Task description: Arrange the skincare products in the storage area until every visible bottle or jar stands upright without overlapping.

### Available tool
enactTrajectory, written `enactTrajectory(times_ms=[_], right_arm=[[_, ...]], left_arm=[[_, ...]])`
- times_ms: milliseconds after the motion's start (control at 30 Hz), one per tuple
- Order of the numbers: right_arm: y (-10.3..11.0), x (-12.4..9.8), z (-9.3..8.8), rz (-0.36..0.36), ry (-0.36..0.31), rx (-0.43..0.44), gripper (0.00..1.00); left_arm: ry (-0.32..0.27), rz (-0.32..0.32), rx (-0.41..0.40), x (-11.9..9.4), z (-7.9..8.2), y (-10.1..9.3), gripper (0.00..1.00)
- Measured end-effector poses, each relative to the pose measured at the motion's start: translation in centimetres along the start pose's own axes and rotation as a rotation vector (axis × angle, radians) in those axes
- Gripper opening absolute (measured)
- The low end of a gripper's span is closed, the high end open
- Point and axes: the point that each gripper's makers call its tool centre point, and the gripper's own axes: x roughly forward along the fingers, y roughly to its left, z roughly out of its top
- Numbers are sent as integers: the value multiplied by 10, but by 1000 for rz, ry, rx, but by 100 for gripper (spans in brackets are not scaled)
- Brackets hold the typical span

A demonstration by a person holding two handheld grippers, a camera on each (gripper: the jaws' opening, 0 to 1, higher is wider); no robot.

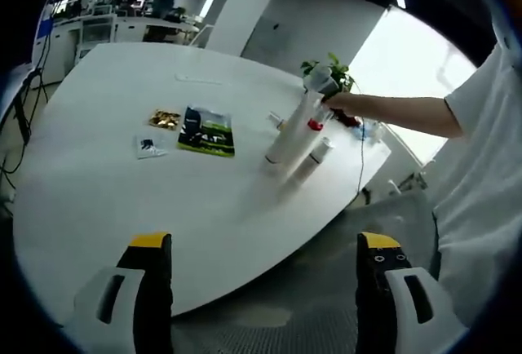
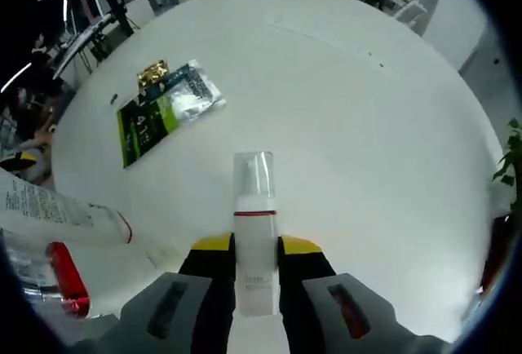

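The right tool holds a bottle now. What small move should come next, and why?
Probably lower the clear-capped bottle, clamped in the right tool, onto bare table and stand it upright. Keep it clear of the red-capped tube nearby, so nothing overlaps.

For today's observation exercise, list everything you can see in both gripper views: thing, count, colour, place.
Table: one, white, round, under everything.
Pump bottle: one, white with clear cap and red band, between the right gripper's jaws.
Skincare tubes and bottles: several, white, some red-capped, near the table edge.
Green packet: one, mid-table.
Gold packet: one, beside the green packet.
Small sachet: one, white.
Potted plant: one, green, far edge.
Left gripper: open, empty.
Right gripper: shut on bottle.
Person's arm: one.
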Motion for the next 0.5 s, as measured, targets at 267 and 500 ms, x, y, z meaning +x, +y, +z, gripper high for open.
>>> enactTrajectory(times_ms=[267, 500], right_arm=[[0, -14, -2, -1, -35, 29, 19], [3, -30, -12, -6, -73, 65, 19]], left_arm=[[8, -9, 9, 1, 0, -3, 87], [14, -16, 24, 2, 0, -9, 87]])
